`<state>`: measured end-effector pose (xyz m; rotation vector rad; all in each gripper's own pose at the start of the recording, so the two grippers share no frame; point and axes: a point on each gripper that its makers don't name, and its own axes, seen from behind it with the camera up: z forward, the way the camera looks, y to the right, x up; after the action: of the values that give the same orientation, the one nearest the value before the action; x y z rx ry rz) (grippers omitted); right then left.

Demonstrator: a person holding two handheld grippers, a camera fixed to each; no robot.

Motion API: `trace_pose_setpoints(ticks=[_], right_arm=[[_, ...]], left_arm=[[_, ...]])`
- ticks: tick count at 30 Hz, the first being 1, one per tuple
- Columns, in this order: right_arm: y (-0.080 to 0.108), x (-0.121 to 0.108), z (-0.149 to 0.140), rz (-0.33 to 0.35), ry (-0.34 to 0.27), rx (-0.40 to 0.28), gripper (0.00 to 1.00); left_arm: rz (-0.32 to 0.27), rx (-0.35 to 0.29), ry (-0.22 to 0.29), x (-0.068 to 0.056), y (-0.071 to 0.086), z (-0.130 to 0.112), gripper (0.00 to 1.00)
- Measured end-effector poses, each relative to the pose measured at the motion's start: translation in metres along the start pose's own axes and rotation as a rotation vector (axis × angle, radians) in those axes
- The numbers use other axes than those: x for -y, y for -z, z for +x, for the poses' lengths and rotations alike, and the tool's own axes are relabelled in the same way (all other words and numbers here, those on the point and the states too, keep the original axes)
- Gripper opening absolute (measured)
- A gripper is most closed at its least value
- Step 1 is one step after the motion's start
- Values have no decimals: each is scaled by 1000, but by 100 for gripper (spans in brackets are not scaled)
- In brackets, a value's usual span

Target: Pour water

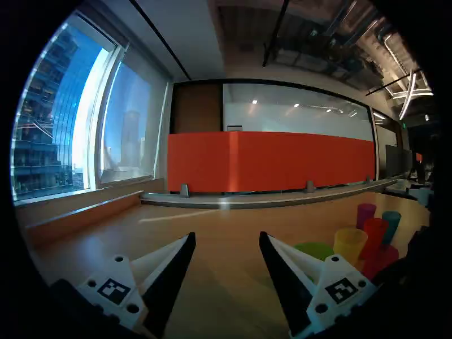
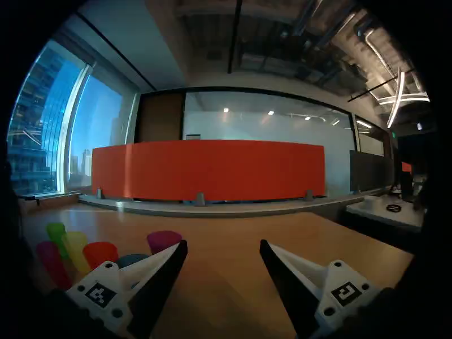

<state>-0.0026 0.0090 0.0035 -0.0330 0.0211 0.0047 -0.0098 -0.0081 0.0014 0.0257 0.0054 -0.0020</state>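
I am holding the left gripper [image 1: 226,236] wide apart and empty above the table [image 1: 226,299]; the cups [image 1: 374,231] are standing at 4 o'clock in its view. In the right gripper view, the cups [image 2: 100,253] are standing at 8 o'clock; I am holding the right gripper [image 2: 223,244] equally wide, gripping nothing.
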Motion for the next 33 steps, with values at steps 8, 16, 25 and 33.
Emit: trace_pose_setpoints(ticks=[8,16,25,33], right_arm=[[0,2,1,4,0,0,99],[1,3,-1,6,-1,2,99],[1,3,-2,5,-1,4,99],[0,3,-1,6,0,4,99]], left_arm=[[0,0,0,0,0,0,83],[0,0,0,0,0,0,83],[0,0,0,0,0,-1,83],[0,0,0,0,0,0,83]])
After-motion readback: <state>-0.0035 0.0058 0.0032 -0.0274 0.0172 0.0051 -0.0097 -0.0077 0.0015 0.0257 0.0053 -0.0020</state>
